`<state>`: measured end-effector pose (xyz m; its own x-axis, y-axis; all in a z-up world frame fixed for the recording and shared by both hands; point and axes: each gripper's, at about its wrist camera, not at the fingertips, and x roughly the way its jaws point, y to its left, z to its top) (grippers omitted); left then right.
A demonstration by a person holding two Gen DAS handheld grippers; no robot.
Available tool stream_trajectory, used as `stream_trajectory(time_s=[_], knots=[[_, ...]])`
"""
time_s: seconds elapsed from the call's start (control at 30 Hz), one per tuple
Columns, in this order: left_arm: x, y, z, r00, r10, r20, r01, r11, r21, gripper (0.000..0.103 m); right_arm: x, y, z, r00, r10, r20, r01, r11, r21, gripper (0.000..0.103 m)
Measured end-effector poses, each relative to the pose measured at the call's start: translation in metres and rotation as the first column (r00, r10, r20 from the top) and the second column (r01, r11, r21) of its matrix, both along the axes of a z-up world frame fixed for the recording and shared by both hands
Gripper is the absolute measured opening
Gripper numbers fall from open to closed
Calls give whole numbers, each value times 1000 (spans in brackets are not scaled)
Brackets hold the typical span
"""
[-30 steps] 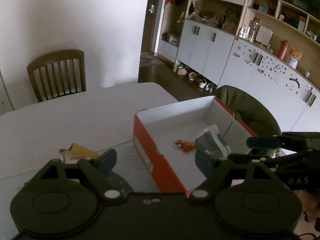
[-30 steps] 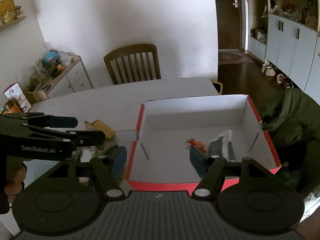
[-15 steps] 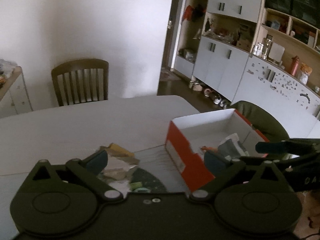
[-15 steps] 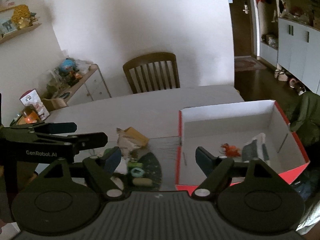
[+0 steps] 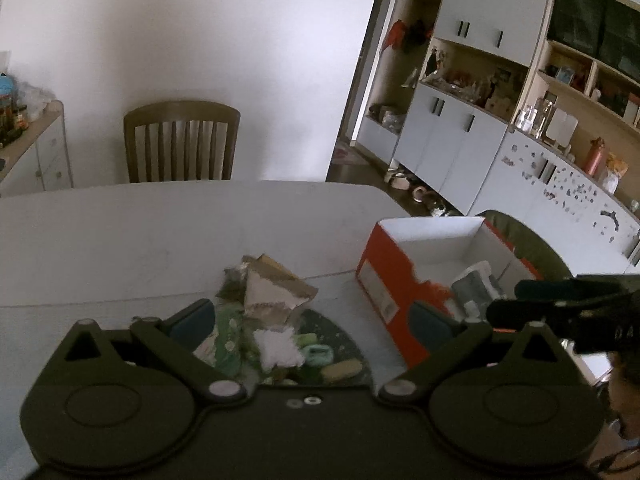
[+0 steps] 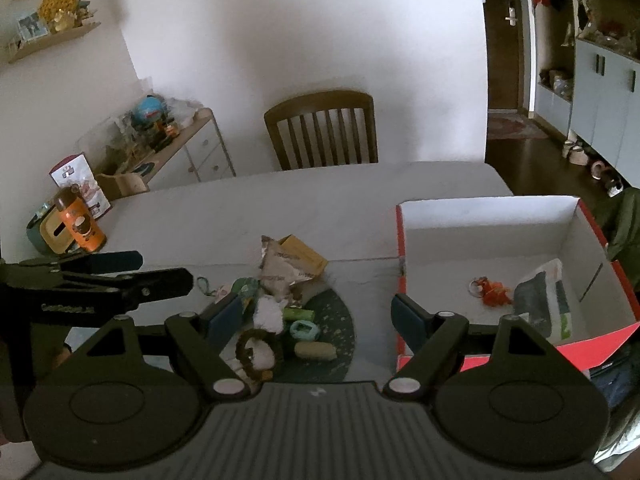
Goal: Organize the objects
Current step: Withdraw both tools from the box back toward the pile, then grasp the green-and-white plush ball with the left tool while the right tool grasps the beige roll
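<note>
Left hand-held gripper (image 5: 312, 320) and right hand-held gripper (image 6: 316, 314) both released, empty, hovering over clutter pile (image 6: 280, 300) on dark round mat (image 6: 336, 320). Right of it, orange box (image 6: 592, 344) on counter (image 6: 300, 208) holds orange trinket (image 6: 492, 292) and pouch (image 6: 544, 300). Chair (image 6: 322, 132) beyond.

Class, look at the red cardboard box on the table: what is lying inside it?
Inside the box lie a small orange trinket and a grey and white packet. The right gripper's finger and the near wall hide the front strip of the floor.
</note>
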<state>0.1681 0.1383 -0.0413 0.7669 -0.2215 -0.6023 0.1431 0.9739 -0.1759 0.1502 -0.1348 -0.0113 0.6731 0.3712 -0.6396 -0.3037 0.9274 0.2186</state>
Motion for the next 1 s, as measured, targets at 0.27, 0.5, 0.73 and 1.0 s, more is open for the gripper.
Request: stream_trajectory(time_s=[0.27, 0.5, 0.73, 1.0], knots=[[0, 18, -20, 999, 48, -3, -48, 996, 75, 103, 6, 14, -14, 999, 22, -47, -23, 1000, -18, 82], [14, 33, -45, 997, 71, -35, -66, 989, 129, 103, 16, 32, -32, 994, 49, -93, -53, 997, -49, 82], [36, 55, -78, 992, 103, -78, -91, 985, 147, 102, 28, 51, -51, 988, 77, -134, -88, 993, -78, 82], [60, 59, -102, 988, 98, -123, -77, 983, 168, 102, 41, 66, -84, 977, 67, -201, -94, 987, -128, 82]])
